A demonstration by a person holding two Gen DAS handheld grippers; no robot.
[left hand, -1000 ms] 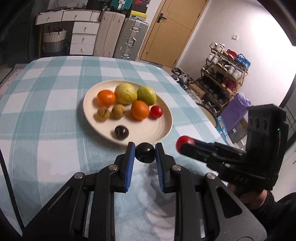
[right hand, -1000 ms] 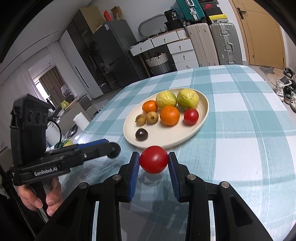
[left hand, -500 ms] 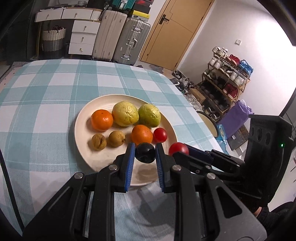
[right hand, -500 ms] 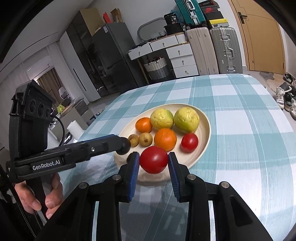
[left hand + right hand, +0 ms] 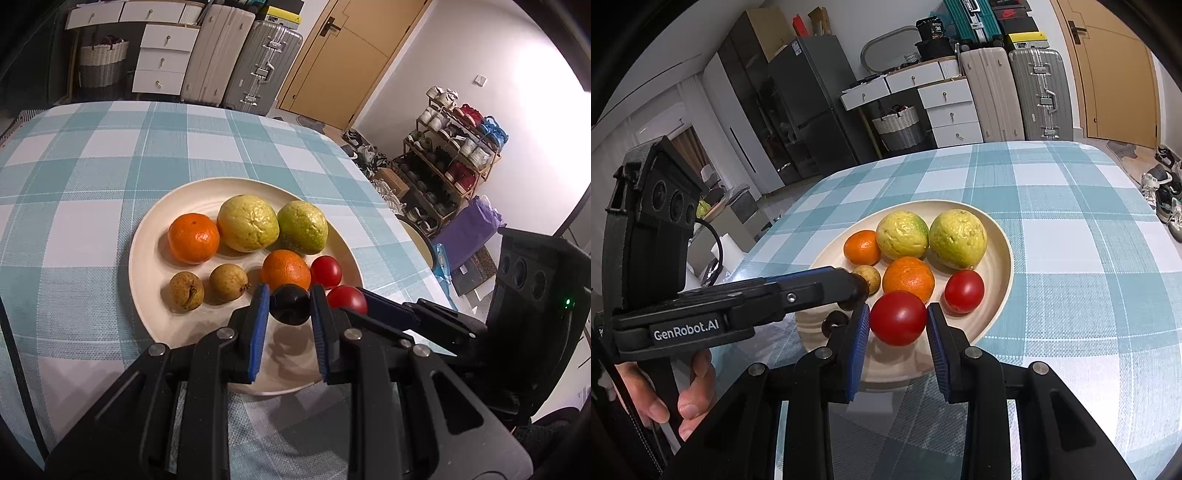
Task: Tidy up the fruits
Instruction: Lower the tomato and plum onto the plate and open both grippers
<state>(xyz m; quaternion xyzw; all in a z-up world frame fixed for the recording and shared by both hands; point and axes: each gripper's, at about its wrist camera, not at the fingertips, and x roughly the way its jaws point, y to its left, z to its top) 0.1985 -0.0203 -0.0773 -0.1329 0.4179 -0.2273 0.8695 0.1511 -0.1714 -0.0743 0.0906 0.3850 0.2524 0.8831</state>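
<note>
Checked-cloth surface (image 5: 92,155): left gripper (image 5: 286,314) clamps dark plum (image 5: 290,304), right gripper (image 5: 897,325) clamps red tomato (image 5: 897,317); lower both gently onto plate (image 5: 147,236) near rim before opening.

Worktop (image 5: 92,155) covered in teal-and-white checked cloth. Beyond its far edge: white chest of drawers (image 5: 162,59), woven wicker basket (image 5: 103,62) beside it, two upright ribbed hard-shell suitcases, cream (image 5: 214,51) and silver (image 5: 262,66). Tan wooden door (image 5: 343,59) with dark lever handle, closed. White wall (image 5: 480,48) brightly lit, small switch plate mounted. Tiered open shoe rack (image 5: 447,147) along that wall, filled. Tall dark glass-fronted cabinet (image 5: 798,122) on opposite side.
</note>
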